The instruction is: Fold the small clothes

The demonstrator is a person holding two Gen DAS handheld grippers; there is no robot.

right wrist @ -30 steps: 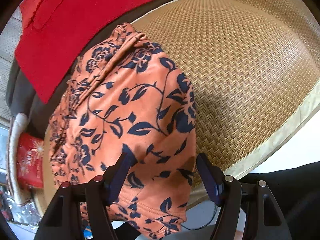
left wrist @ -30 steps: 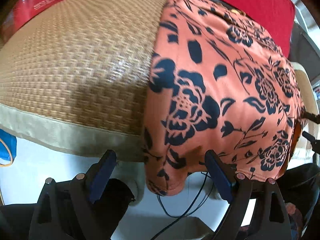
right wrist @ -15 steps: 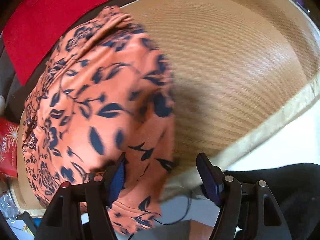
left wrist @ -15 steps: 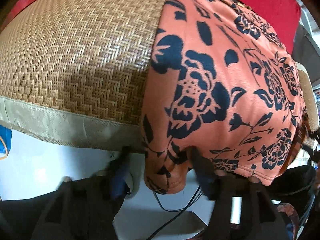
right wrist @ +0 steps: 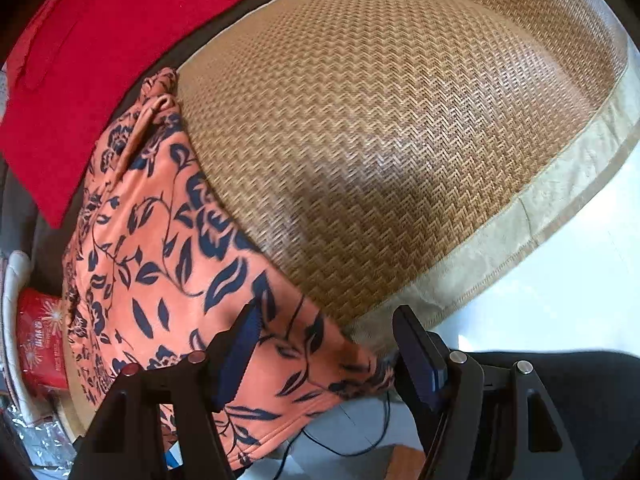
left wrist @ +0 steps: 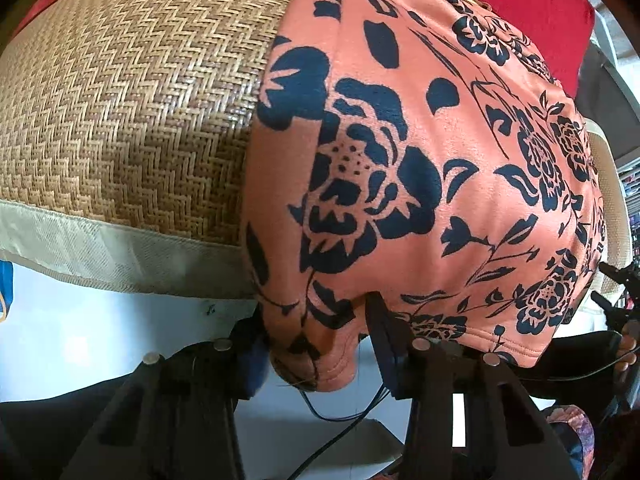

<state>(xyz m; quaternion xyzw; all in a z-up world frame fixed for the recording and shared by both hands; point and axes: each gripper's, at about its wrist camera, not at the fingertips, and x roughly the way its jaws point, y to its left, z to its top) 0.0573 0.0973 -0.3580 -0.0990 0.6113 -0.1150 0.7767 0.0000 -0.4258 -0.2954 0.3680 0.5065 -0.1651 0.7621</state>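
An orange garment with a dark blue flower print (left wrist: 420, 152) lies on a woven straw mat (left wrist: 132, 112), its near hem hanging over the mat's front edge. My left gripper (left wrist: 316, 344) is shut on the garment's near left corner. In the right wrist view the same garment (right wrist: 160, 264) lies at the left of the mat (right wrist: 400, 128). My right gripper (right wrist: 324, 344) is open, its fingers either side of the garment's near right corner at the mat's edge.
A red cloth (right wrist: 120, 32) lies beyond the garment; it also shows in the left wrist view (left wrist: 520, 4). The mat has a beige border (left wrist: 100, 248) over a white floor. Black cables (left wrist: 340, 416) hang below. A red packet (right wrist: 40, 336) sits far left.
My left gripper has moved forward and closed on the garment's hanging corner. My right gripper has shifted right along the hem and stays open.
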